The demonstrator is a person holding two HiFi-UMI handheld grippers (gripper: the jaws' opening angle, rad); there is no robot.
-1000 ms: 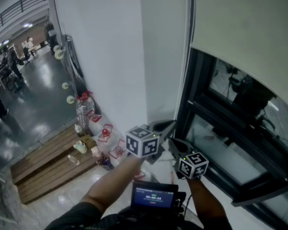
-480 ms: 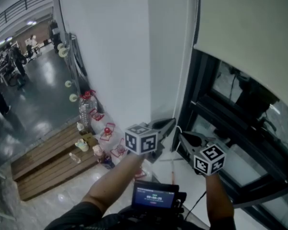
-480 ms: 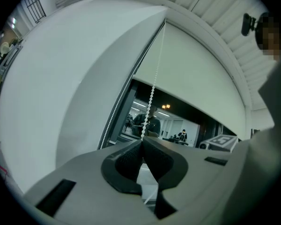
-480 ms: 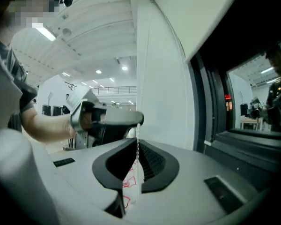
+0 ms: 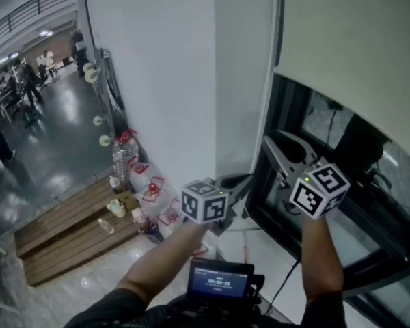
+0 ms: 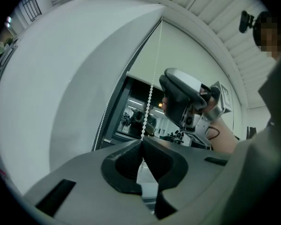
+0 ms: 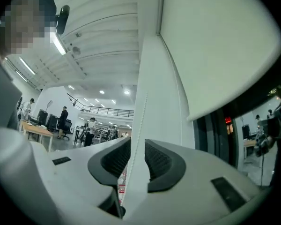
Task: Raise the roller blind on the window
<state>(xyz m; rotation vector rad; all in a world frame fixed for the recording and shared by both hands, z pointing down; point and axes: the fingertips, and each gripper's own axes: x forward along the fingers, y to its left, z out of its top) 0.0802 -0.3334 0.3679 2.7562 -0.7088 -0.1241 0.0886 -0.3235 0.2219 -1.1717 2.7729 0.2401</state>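
The cream roller blind [image 5: 355, 39] covers the upper part of the dark window [image 5: 307, 156]; its lower edge runs slanted across the head view. The white bead chain [image 5: 265, 108] hangs down the window's left side. My left gripper [image 5: 248, 181] stays low and is shut on the chain [image 6: 150, 97], which rises straight from its closed jaws [image 6: 142, 142]. My right gripper [image 5: 278, 142] is higher up beside the chain. Its jaws have just been opening and stand open [image 7: 136, 143], with the chain [image 7: 139, 111] running between the pads and not pressed.
A white wall [image 5: 157, 80] stands left of the window. Below on the floor are a large water bottle [image 5: 121, 157], small red items [image 5: 150, 188] and a wooden platform [image 5: 68, 231]. A small screen [image 5: 220, 279] sits at my chest. People stand far off in the hall [image 5: 14, 94].
My right gripper has risen from beside the left gripper to well above it, and its jaws have opened. My left gripper has kept its place on the chain.
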